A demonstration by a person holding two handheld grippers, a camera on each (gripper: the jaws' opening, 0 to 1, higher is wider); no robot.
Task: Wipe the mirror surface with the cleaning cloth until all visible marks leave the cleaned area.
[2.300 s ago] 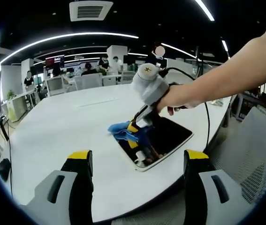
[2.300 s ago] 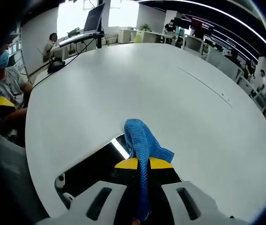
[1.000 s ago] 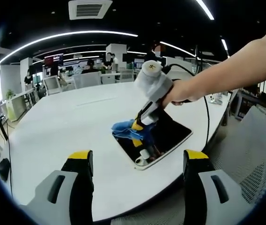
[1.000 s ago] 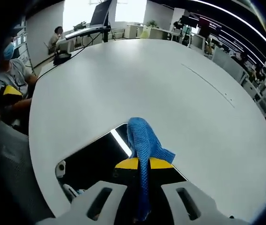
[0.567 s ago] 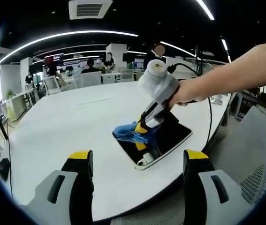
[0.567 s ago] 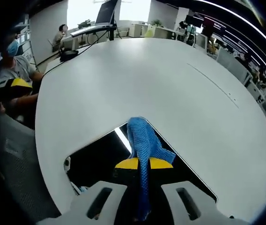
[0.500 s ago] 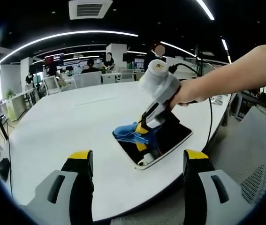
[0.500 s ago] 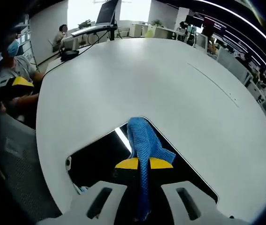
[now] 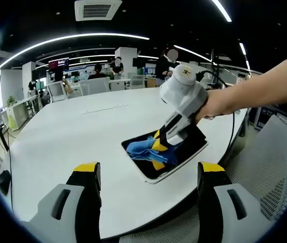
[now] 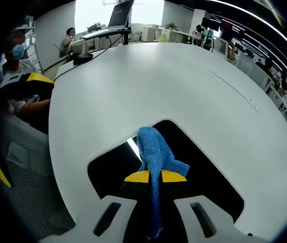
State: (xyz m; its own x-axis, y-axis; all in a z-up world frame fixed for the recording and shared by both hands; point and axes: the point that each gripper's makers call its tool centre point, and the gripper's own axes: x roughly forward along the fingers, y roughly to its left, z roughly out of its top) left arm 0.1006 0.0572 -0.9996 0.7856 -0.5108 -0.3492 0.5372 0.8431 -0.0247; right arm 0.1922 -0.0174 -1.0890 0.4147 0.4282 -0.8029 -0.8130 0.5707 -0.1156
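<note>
Right gripper (image 10: 155, 176) clamping blue cleaning cloth (image 10: 155, 151), pressing it onto mirror (image 10: 211, 174) near white table (image 10: 133, 86) edge; left gripper (image 9: 148, 174) idling with jaws apart.

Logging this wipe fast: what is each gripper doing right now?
Left gripper: open, holding nothing.
Right gripper: shut on the blue cloth, over the mirror.

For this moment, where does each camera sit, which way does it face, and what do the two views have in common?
Left gripper view: rides the idle left gripper, held back off the table edge, facing across the round white table; a forearm shows.
Right gripper view: rides the right gripper, looking down along its jaws, shut on the blue mesh cleaning cloth.
Shared: the dark rectangular mirror, cloth, table.
</note>
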